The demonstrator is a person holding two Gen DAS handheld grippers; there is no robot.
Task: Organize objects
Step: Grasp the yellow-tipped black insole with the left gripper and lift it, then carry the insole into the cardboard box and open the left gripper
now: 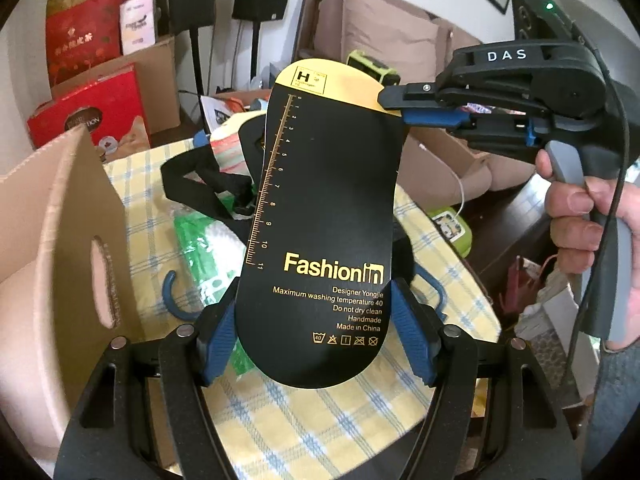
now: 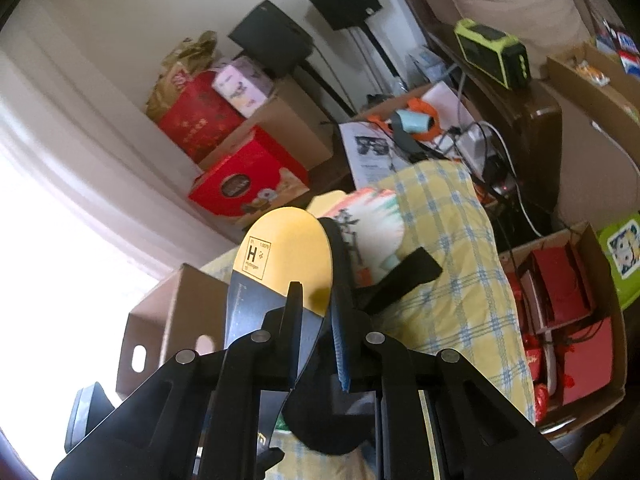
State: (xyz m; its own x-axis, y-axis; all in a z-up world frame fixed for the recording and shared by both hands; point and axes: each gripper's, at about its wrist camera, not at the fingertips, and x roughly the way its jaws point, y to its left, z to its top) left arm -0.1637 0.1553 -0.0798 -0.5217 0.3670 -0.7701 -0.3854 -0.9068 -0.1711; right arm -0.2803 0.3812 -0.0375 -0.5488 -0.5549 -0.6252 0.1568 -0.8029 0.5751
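Your left gripper (image 1: 320,336) pinches the glossy black-and-yellow card insole (image 1: 320,216) by its rounded heel above the checked cloth (image 1: 304,420); right gripper (image 2: 318,304) clamps the yellow toe. Only the left view shows its ruler print.

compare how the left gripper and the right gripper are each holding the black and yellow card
The left gripper clamps the card across its black lower end, jaws spread wide on its side edges. The right gripper pinches the yellow top corner, jaws nearly closed on its thin faces. Both have blue pads and grip the same card.
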